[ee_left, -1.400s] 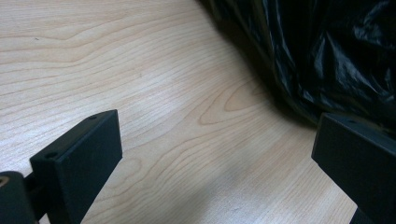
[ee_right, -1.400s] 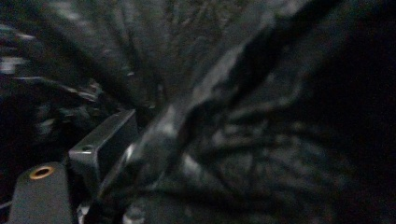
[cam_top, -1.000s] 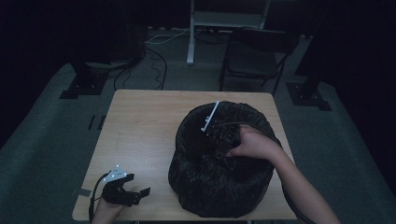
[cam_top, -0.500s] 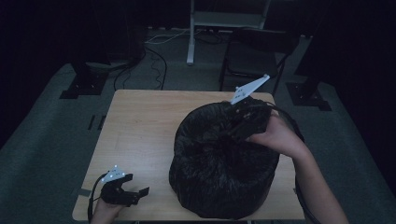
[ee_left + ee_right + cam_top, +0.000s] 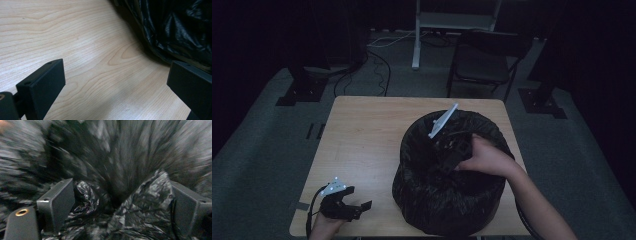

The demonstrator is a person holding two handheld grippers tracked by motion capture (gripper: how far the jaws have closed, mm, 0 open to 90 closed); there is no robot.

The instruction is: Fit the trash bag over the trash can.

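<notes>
A large black plastic bag (image 5: 447, 200), bulging and round with an open mouth, stands on the right half of the wooden table (image 5: 362, 135). My right gripper (image 5: 452, 150) reaches down into that mouth, its grey plate sticking up at the far rim. In the right gripper view its jaws (image 5: 122, 202) stand wide apart, with crumpled folds of the bag (image 5: 150, 195) between them and the rest blurred. My left gripper (image 5: 362, 206) rests at the table's near left corner, open (image 5: 115, 82) over bare wood, with the bag's side (image 5: 175, 30) just to its right.
A dark chair (image 5: 484, 60) and a white stand leg (image 5: 417, 35) are behind the table's far edge. Cables trail on the floor at the back left. Black stand feet sit on the floor at the left (image 5: 299, 92) and right (image 5: 542, 100).
My right gripper rose to the bag's far right rim, then came back down and left into the bag's mouth. The left gripper has stayed put.
</notes>
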